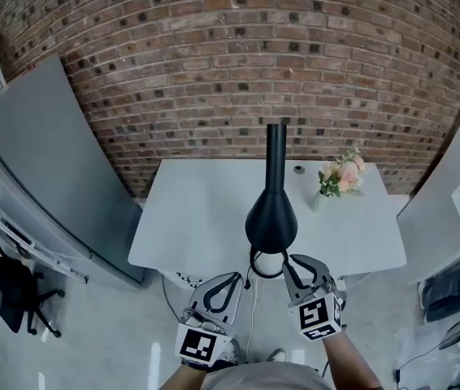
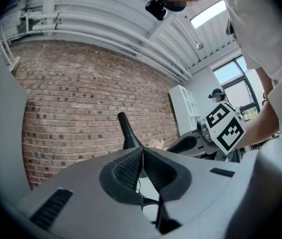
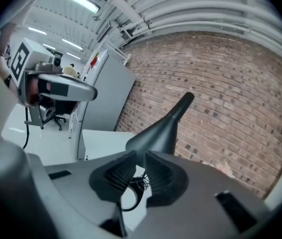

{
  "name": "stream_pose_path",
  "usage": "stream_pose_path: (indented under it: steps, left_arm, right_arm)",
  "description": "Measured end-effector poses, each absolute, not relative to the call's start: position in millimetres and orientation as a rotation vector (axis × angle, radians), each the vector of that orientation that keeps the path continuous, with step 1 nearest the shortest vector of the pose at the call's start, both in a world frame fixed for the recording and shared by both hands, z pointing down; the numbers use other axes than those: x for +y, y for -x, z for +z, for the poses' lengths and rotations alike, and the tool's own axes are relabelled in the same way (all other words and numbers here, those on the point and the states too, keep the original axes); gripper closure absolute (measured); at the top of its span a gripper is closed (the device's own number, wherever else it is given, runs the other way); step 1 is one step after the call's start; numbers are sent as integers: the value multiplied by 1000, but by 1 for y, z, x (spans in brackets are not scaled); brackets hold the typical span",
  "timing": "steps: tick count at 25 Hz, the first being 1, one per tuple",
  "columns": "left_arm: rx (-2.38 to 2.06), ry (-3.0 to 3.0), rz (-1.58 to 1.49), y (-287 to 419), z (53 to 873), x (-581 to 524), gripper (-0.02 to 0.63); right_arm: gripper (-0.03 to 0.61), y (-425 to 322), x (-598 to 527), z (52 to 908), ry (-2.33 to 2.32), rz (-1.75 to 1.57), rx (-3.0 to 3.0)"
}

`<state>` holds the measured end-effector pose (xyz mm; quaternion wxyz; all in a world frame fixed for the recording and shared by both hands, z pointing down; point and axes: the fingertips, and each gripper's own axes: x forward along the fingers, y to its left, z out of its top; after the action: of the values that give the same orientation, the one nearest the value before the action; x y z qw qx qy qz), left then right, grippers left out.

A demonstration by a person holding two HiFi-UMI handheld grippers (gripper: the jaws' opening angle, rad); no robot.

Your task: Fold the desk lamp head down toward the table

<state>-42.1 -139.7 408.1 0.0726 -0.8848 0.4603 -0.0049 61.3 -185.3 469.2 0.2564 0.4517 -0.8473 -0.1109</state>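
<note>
A black desk lamp stands at the near edge of the white table (image 1: 197, 218). Its cone-shaped head (image 1: 271, 218) hangs low over a ring-shaped base (image 1: 267, 264), and the slim stem (image 1: 276, 145) points toward the wall. My right gripper (image 1: 303, 263) is just right of the base, below the head. In the right gripper view the lamp head (image 3: 156, 133) rises beyond my right gripper (image 3: 142, 156); its jaws stand a narrow gap apart with nothing between them. My left gripper (image 1: 236, 277) is off the table's near edge, left of the base, and in its own view my left gripper (image 2: 143, 152) has its pads touching, empty.
A small vase of pink flowers (image 1: 341, 175) and a little dark object (image 1: 298, 169) sit at the table's far right. A brick wall (image 1: 230, 47) runs behind. A grey panel (image 1: 43, 161) and a black chair (image 1: 2, 291) stand to the left.
</note>
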Motion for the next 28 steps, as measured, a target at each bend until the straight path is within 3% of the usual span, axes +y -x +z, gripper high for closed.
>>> stream_pose_path:
  steps: [9, 23, 28]
  left_arm:
    - [1469, 2693, -36, 44, 421, -126, 601]
    - [1618, 2682, -82, 60, 441, -103, 601]
    - [1583, 2690, -100, 52, 440, -102, 603]
  right_arm:
    - [554, -48, -156, 445, -1230, -202, -2562]
    - [561, -59, -110, 428, -1242, 40, -2704]
    - [561, -56, -113, 421, -1291, -54, -2769]
